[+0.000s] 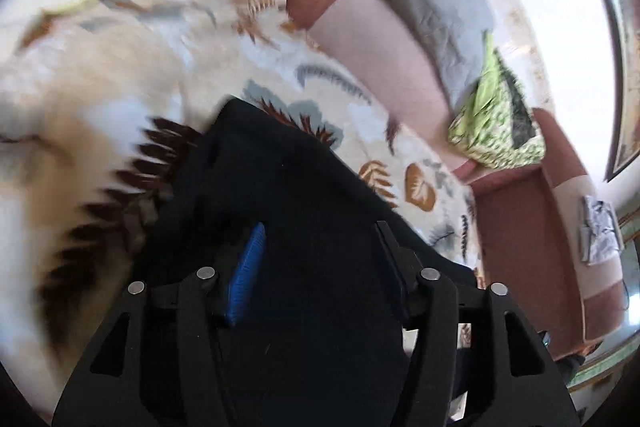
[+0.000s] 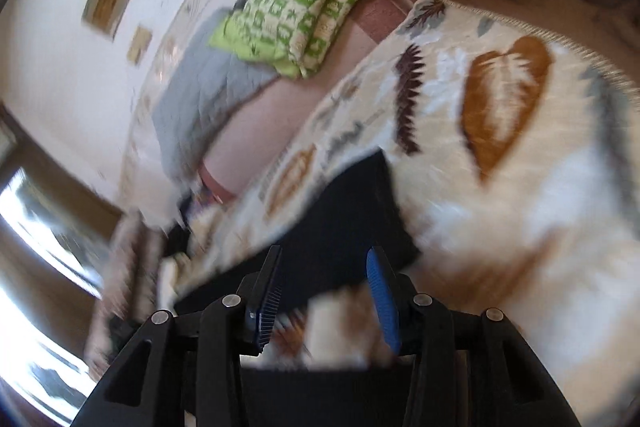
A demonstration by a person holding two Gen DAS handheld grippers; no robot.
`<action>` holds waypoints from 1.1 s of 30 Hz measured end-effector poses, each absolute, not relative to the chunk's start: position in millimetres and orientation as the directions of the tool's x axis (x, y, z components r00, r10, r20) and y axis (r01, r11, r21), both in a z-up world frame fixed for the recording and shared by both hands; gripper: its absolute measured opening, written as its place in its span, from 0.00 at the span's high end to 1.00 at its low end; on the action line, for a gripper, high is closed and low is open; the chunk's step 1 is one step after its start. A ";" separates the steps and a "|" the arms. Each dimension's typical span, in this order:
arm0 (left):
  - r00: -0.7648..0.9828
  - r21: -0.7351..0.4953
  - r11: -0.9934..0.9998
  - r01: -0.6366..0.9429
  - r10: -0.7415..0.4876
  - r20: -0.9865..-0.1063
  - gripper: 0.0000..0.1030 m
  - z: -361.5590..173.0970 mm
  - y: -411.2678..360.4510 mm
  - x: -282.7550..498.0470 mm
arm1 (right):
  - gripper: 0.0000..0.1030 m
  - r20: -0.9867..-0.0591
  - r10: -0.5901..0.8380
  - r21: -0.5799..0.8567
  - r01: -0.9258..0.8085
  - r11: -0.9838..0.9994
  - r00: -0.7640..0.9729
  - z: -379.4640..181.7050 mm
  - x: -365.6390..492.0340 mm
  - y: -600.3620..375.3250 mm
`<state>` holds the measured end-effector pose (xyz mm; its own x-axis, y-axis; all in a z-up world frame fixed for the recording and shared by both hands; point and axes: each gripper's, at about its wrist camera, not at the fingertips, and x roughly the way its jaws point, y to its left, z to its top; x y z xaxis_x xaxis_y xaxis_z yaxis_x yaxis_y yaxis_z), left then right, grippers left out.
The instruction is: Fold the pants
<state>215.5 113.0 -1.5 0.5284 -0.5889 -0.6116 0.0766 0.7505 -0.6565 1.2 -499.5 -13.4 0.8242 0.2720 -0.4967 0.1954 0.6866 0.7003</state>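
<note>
Black pants [image 1: 280, 195] lie in a thick, dark bundle on a leafy blanket [image 1: 100, 75]. From the left wrist view, the bundle looks folded over already, with a neat top edge and no loose legs that I can see. So I think most of the folding is done, and maybe 1 more fold or some smoothing is left. The left gripper [image 1: 320, 251] hangs over the pants. Its 2 fingers stand well apart, with a blue pad [image 1: 246, 279] on 1 side. The cloth fills the view between them, but the pads do not press on it, so nothing is held. A pink and brown sofa [image 1: 384, 39] with a green patterned cushion [image 1: 496, 115] sits behind.

From the right wrist view, the picture is blurry. The pants [image 2: 352, 211] show as a dark shape with a square corner, flat on the blanket [image 2: 500, 187]. The right gripper [image 2: 324, 271] has its fingers partly open. Between them I see mostly blanket, with the edge of the pants just past the tips. It holds nothing. I cannot tell if the tips touch the cloth.
</note>
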 end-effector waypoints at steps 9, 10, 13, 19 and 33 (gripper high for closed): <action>0.561 -0.594 0.804 -0.040 -0.473 -0.679 0.26 -17.2 184.1 122.0 | 0.60 -0.592 0.256 0.602 0.208 0.771 0.764 -22.3 -117.4 -498.3; 0.547 -0.582 0.812 -0.046 -0.467 -0.695 0.26 -23.7 181.8 119.8 | 0.59 -0.588 0.268 0.618 0.211 0.757 0.763 -25.7 -124.5 -497.5; 0.484 -0.590 0.802 -0.090 -0.483 -0.730 0.26 -51.4 168.7 116.2 | 0.59 -0.563 0.316 0.677 0.207 0.706 0.764 -36.8 -141.7 -492.5; 0.535 -0.624 0.767 -0.152 -0.467 -0.704 0.23 -56.4 155.3 129.4 | 0.59 -0.541 0.430 0.780 0.239 0.579 0.723 -69.1 -148.5 -481.9; 0.592 -0.569 0.812 -0.131 -0.396 -0.701 0.91 -40.3 139.2 100.4 | 0.58 -0.391 0.476 0.895 0.206 0.395 0.788 -77.8 -134.9 -496.9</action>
